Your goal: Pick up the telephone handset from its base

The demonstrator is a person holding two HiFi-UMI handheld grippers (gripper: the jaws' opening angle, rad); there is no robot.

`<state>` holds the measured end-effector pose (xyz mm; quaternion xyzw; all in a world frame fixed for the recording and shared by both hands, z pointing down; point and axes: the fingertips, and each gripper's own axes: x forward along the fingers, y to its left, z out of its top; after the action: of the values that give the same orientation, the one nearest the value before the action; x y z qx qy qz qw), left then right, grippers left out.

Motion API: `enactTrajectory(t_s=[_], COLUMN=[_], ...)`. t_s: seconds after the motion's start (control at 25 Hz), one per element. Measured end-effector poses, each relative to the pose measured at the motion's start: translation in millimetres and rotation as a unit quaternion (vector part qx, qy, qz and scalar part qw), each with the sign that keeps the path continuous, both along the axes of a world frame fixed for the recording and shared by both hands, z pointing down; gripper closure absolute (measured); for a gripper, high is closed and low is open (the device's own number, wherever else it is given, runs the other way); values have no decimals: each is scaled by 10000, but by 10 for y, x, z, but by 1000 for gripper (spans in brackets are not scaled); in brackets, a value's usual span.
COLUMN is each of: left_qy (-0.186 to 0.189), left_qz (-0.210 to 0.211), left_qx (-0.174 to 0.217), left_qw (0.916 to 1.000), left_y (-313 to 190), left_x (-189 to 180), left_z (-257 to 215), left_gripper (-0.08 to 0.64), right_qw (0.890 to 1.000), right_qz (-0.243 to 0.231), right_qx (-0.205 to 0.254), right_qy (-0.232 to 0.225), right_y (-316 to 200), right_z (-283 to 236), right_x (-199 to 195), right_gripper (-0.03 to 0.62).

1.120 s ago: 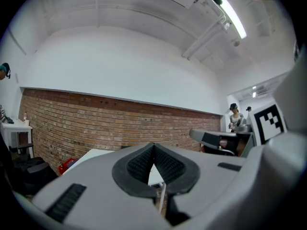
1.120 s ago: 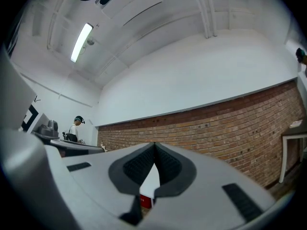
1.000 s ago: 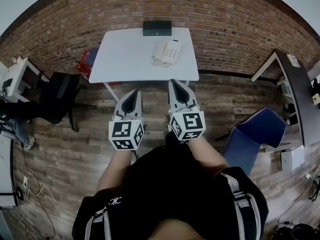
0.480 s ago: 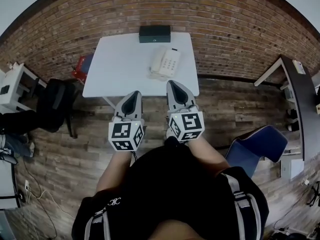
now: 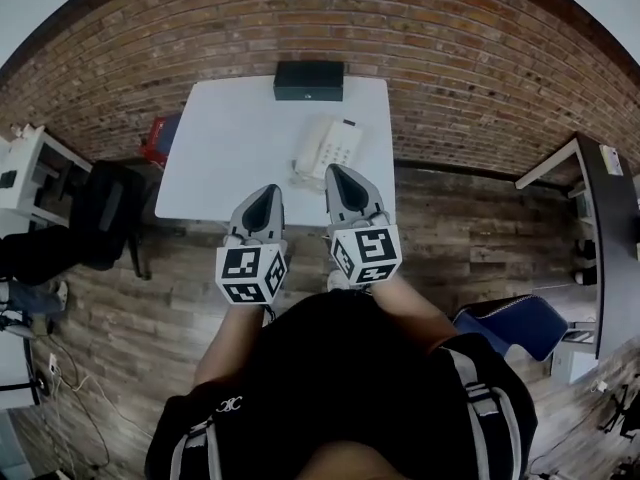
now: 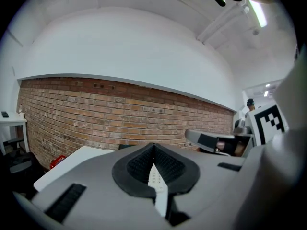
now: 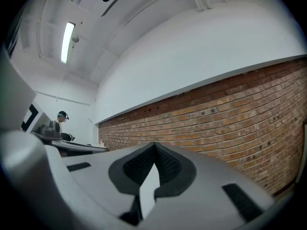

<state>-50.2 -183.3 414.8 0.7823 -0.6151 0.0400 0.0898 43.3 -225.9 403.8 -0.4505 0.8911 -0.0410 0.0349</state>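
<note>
Centre-left in the head view, the left gripper has its jaws closed on nothing, its tip at the near edge of a white bench. Just right of it, the right gripper, jaws also closed and empty, points toward the telephone. The handset rests on its base at upper centre.

Left gripper: jaws together, empty, pointing forward and slightly down. Right gripper: jaws together, empty, level, just beside the left and a little further ahead. Forearms: both extended forward from the torso.
</note>
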Motion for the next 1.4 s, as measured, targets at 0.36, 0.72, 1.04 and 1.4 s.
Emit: enactTrajectory(t_s=[0.36, 0.72, 1.04, 1.4], left_qy=[147, 155, 177, 214], left_qz=[-447, -387, -133, 160], left_qx=[91, -20, -188, -404], left_qw=[9989, 9991, 9996, 9988], left_y=[-691, -1115, -1541, -1835], left_x=[34, -164, -587, -1018], left_z=[-25, 66, 146, 292], left_gripper=[558, 558, 558, 558], right_qw=[9992, 9984, 9885, 9694], right_qz=[-301, -66, 859, 1598], right_qx=[-248, -562, -1228, -1798], right_qy=[53, 93, 201, 484], right_y=[-720, -1231, -1744, -2139], right_z=[155, 353, 755, 1250], right_x=[27, -185, -536, -692], right_gripper=[594, 594, 592, 589])
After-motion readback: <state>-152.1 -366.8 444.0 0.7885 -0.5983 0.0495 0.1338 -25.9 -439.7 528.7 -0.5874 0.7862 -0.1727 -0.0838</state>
